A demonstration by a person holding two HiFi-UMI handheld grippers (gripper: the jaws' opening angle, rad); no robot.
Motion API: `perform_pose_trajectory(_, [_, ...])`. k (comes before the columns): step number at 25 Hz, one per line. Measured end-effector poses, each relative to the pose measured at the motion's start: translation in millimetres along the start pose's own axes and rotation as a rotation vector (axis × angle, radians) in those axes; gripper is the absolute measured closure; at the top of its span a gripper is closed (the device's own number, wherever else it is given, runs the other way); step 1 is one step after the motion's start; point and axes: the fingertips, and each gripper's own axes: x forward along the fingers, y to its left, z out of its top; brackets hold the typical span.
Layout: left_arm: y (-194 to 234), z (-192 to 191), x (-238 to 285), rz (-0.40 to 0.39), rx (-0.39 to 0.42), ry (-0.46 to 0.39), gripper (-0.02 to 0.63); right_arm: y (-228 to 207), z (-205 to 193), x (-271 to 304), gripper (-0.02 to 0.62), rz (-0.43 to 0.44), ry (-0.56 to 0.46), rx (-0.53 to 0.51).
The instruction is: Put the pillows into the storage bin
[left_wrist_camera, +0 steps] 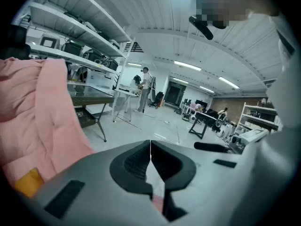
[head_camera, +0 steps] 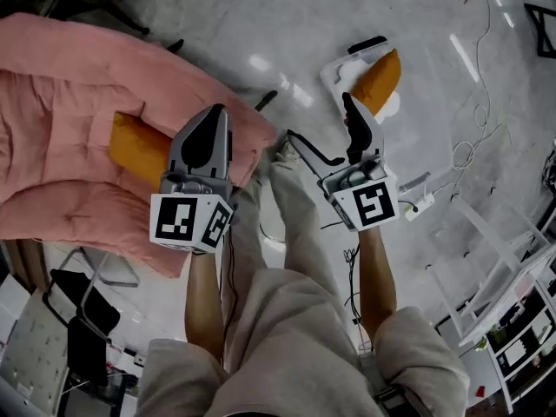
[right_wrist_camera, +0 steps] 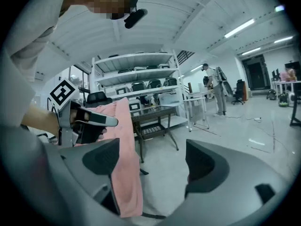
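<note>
In the head view, the left gripper (head_camera: 214, 122) is hovering with its jaws pressed together, just beside the orange pillow (head_camera: 137, 146) that is lying on the pink sofa (head_camera: 61, 85). The right gripper (head_camera: 323, 129) is standing spread and empty near the white storage bin (head_camera: 333, 76). A second orange pillow (head_camera: 379, 78) is sitting in that bin and poking over the rim. It is likely leaving little room, so the next pillow could be sliding back out.

In the left gripper view, the jaws are meeting with nothing between them. Only a corner of the pillow (left_wrist_camera: 28, 182) is showing, low and to the side. Going in like this, the gripper would probably be shoving the cushion or snagging the pink cover.

In the right gripper view, the jaws are standing wide apart with only sofa fabric and floor behind them. The left gripper (right_wrist_camera: 82, 121) is showing close by, so if both were reaching for the pillow they could be knocking together.
</note>
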Motion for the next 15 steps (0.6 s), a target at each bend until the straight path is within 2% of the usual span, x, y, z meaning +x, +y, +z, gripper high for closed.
perform_pose_trajectory(7, [98,-4,-105,0.212,-0.084,-0.07,0.594,142,11,66,0.153,0.282,0.026,-0.05])
perform_pose_trajectory(15, [199,-26,-212,0.402,-0.177,-0.132,0.594,270,-15,127,0.152,0.475,0.107,-0.098])
